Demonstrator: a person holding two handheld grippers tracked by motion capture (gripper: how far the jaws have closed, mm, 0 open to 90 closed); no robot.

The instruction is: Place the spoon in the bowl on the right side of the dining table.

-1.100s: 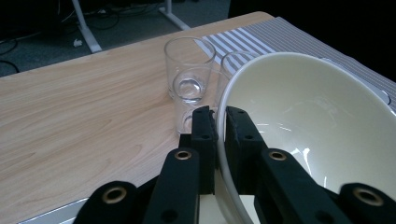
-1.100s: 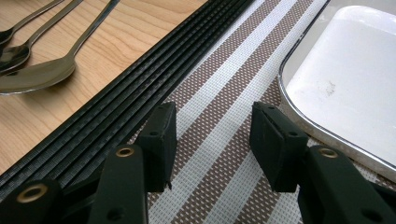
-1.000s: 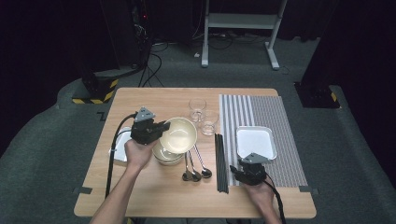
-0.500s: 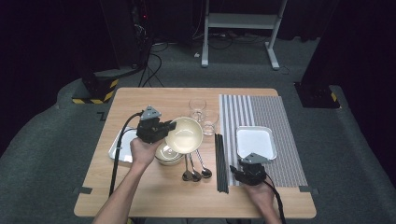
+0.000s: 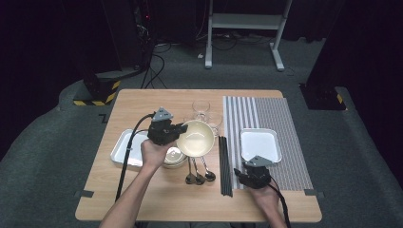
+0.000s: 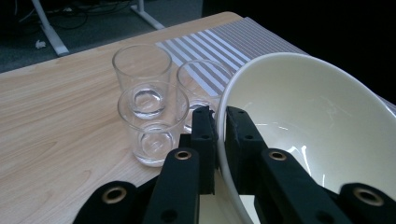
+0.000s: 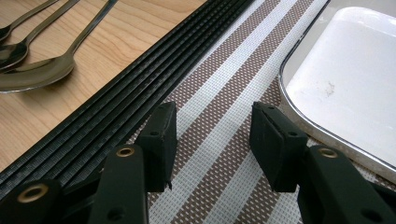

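High view: left gripper (image 5: 177, 133) raised above the counter (image 5: 142, 102), jaws clamped on the near rim of a cream bowl (image 5: 196, 138), bowl tilted and carried clear of the stack of bowls (image 5: 174, 156) beneath it; grip on the rim judged suited to lifting one bowl off a nested stack. Metal tray (image 5: 121, 147) at the left, three spoons (image 5: 198, 172) and a bundle of black chopsticks (image 5: 225, 164) near the centre, striped mat (image 5: 275, 111) at the right bearing a white tray (image 5: 259, 145). Right gripper (image 5: 251, 176) parked at the near edge of the mat, beside the chopsticks, apparently waiting. Open room: bare mat beyond the white tray and bare wood at the far left; glasses (image 5: 204, 111) close behind the bowl, so little margin for a forward move. Left gripper view: both jaws pressed together on the thin bowl rim (image 6: 223, 140), one inside, one outside; three glasses (image 6: 152, 116) just beyond the jaws, near the bowl edge, a likely collision point. Right gripper view: jaws apart with nothing between them, poised over the striped mat (image 7: 219, 154); chopsticks (image 7: 116, 107) just beside the left jaw, white tray rim (image 7: 299, 112) just beside the right jaw, spoons (image 7: 32, 70) farther off on bare wood; narrow lane between chopsticks and tray.
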